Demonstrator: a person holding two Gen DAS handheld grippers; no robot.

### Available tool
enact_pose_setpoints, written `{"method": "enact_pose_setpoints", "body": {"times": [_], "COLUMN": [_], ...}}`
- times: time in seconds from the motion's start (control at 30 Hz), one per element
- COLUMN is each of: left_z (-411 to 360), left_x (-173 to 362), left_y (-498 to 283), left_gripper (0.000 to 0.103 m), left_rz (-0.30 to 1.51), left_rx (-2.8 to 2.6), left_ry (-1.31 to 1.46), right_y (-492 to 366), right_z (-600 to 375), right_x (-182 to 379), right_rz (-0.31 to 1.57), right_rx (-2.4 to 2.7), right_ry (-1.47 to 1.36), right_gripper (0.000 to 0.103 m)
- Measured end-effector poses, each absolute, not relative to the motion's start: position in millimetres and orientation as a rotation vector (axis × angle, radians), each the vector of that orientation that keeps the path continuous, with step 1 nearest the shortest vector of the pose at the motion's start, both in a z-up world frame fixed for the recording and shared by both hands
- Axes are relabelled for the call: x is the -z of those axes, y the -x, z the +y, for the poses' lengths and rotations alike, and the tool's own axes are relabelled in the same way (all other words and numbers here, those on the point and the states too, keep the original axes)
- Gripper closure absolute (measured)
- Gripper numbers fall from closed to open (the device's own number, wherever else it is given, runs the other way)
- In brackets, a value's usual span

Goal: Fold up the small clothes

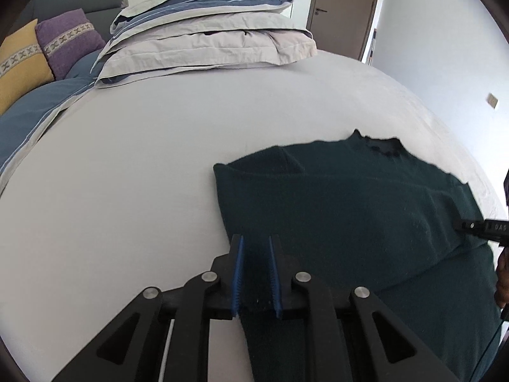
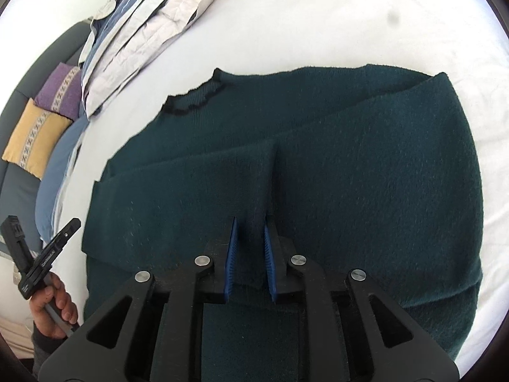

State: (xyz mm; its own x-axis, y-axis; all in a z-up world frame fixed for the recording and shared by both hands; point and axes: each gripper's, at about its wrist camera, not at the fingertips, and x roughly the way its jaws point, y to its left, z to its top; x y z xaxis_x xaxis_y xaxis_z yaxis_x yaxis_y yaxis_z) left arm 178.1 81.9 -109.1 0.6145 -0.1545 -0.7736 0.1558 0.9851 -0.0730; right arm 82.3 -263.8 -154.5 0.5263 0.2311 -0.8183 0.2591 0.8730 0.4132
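A dark green knit sweater (image 1: 350, 207) lies flat on the white bed, neckline away from me, with one side folded over its body (image 2: 366, 165). My left gripper (image 1: 256, 238) hovers at the sweater's left edge, pads parted, with the knit showing in the gap below them. My right gripper (image 2: 249, 219) sits over the folded part, its pads apart with a raised ridge of knit (image 2: 272, 175) standing between them. The right gripper's fingers (image 1: 477, 226) show at the sweater's right edge. A hand (image 2: 54, 299) holds the left gripper beside the sweater.
Folded grey and blue bedding (image 1: 206, 31) is stacked at the far side of the bed (image 1: 127, 175). Purple (image 1: 66, 41) and yellow (image 1: 19, 70) cushions lie on a grey sofa at the left. A brown door (image 1: 343, 9) stands behind the bed.
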Motion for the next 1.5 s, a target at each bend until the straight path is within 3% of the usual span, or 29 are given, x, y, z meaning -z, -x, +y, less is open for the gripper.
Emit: {"method": "enact_pose_setpoints", "body": {"times": [0.1, 0.17, 0.27, 0.67, 0.7, 0.73, 0.8, 0.83, 0.9, 0.93, 0.97, 1.27, 1.5], "left_z": [80, 81, 83, 79, 81, 84, 96, 101, 112, 117, 123, 145, 159], "left_x": [132, 141, 142, 146, 143, 140, 131, 127, 116, 112, 109, 133, 144], "left_y": [-182, -184, -183, -180, -178, -175, -163, -155, -130, -117, -105, 27, 70], "left_gripper": [0.081, 0.074, 0.073, 0.072, 0.068, 0.064, 0.053, 0.048, 0.043, 0.038, 0.036, 0.037, 0.037], "left_rz": [0.947, 0.949, 0.949, 0.914, 0.903, 0.899, 0.912, 0.916, 0.906, 0.904, 0.907, 1.092, 1.174], "left_rx": [0.157, 0.145, 0.141, 0.131, 0.129, 0.131, 0.129, 0.132, 0.147, 0.149, 0.155, 0.292, 0.335], "left_ry": [-0.039, -0.053, -0.066, -0.130, -0.124, -0.108, -0.041, -0.011, 0.037, 0.061, 0.091, 0.389, 0.502], "right_y": [-83, -84, -82, -80, -76, -68, -49, -37, -9, 8, 29, 150, 215], "right_z": [-263, -261, -261, -279, -283, -286, -290, -290, -289, -288, -285, -252, -241], "right_x": [158, 156, 153, 168, 165, 158, 141, 131, 115, 108, 101, 108, 124], "right_rz": [1.038, 1.044, 1.034, 1.022, 1.006, 0.974, 0.896, 0.855, 0.789, 0.753, 0.705, 0.755, 0.796], "right_rx": [0.027, 0.059, 0.088, 0.082, 0.077, 0.087, 0.094, 0.079, 0.074, 0.083, 0.080, -0.055, -0.132], "right_ry": [-0.518, -0.479, -0.455, -0.545, -0.583, -0.617, -0.638, -0.645, -0.643, -0.645, -0.646, -0.616, -0.627], "right_gripper": [0.088, 0.096, 0.100, 0.101, 0.101, 0.095, 0.095, 0.089, 0.059, 0.036, 0.032, 0.032, 0.033]}}
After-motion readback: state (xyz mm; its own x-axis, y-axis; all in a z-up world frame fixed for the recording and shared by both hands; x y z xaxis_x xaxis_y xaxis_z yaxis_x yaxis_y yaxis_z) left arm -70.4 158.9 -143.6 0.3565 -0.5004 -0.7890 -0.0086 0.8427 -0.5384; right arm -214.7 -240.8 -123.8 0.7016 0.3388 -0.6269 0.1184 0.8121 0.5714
